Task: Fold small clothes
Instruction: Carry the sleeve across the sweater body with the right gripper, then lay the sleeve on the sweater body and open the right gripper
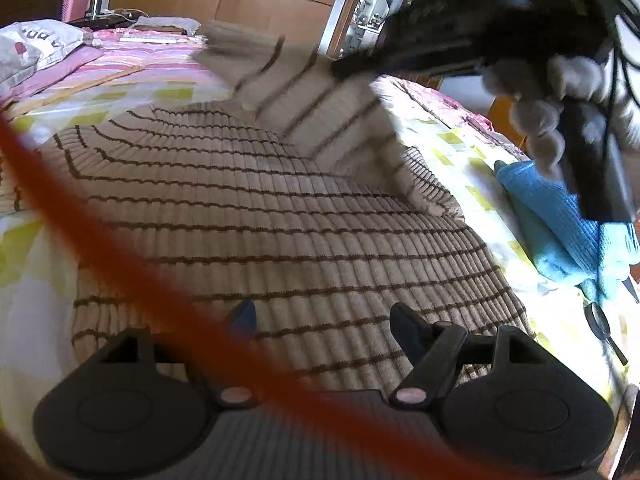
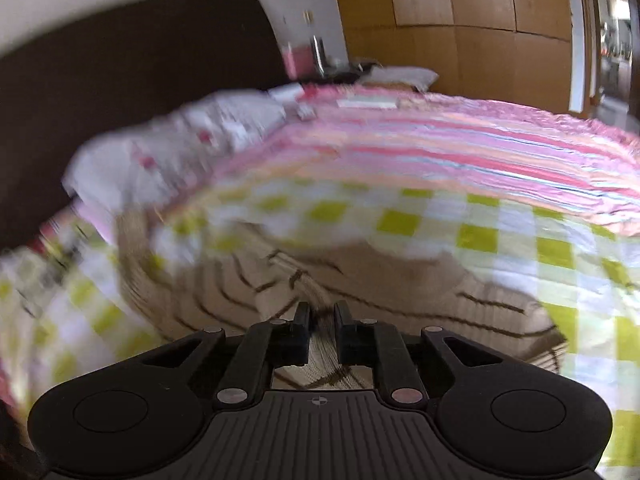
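A beige knit sweater with thin brown stripes [image 1: 280, 216] lies spread on the bed. My left gripper [image 1: 324, 320] is open just above its near hem, holding nothing. My right gripper [image 2: 322, 316] is shut on a fold of the sweater [image 2: 360, 280] and lifts it; in the left wrist view it [image 1: 440, 44] holds the sweater's far part raised above the rest, blurred by motion. A gloved hand [image 1: 552, 92] grips the right tool.
A folded blue knit garment [image 1: 560, 220] lies to the right on the yellow-checked sheet [image 1: 460, 140]. A pink striped blanket [image 2: 460, 148] and a pillow [image 1: 32, 48] lie farther back. A red cord [image 1: 120, 248] crosses the left wrist view. A small black object [image 1: 600, 324] lies near the bed's right edge.
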`<state>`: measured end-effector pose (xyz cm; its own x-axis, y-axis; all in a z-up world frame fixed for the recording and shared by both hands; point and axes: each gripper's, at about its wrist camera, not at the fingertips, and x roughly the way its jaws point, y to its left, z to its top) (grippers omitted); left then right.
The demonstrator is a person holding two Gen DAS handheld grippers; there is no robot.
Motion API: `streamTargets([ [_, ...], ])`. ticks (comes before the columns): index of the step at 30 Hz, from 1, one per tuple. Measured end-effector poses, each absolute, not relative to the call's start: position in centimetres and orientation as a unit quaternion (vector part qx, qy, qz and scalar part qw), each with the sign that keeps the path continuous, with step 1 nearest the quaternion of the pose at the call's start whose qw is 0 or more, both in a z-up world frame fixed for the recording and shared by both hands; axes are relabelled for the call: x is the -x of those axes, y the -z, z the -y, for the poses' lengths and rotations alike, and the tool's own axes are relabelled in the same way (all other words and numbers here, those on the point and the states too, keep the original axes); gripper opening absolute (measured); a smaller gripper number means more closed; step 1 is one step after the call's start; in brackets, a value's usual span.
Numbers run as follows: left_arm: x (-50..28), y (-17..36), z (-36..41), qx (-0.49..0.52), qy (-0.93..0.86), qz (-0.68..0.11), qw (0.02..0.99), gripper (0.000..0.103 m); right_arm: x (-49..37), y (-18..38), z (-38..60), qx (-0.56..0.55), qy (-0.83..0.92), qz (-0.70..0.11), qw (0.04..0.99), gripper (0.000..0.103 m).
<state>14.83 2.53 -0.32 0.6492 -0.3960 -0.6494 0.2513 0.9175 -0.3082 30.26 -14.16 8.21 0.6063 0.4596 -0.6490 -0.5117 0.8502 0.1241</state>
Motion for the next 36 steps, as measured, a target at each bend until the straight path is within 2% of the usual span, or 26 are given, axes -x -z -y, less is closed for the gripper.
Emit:
streamTargets([
  [5, -14.6, 0.4, -2.7, 0.092, 0.184, -0.379, 0.902, 0.079, -29.3, -6.1, 13.9, 0.051, -0.267, -0.385, 0.882, 0.015],
  [14, -14.6, -0.1, -3.5, 0.103, 0.18, -0.37, 0.905, 0.079, -25.1, -3.3, 13.1, 0.12, -0.284, -0.394, 0.866, 0.015],
  [23, -14.9, -0.1, -4.3, 0.103, 0.167, -0.363, 0.911, 0.079, -27.3, -2.9, 11.2, 0.093, -0.286, -0.379, 0.875, 0.015],
  [27, -15.2, 0.0, -4.9, 0.106, 0.161, -0.363, 0.912, 0.079, -29.1, -2.1, 9.5, 0.13, -0.304, -0.387, 0.861, 0.022],
  [35, -15.7, 0.3, -6.0, 0.106, 0.142, -0.36, 0.916, 0.079, -27.3, -0.5, 7.2, 0.178, -0.368, -0.399, 0.821, 0.024],
  [36, -15.7, 0.3, -6.1, 0.106, 0.141, -0.36, 0.916, 0.079, -26.9, -0.6, 7.3, 0.182, -0.376, -0.395, 0.818, 0.027],
])
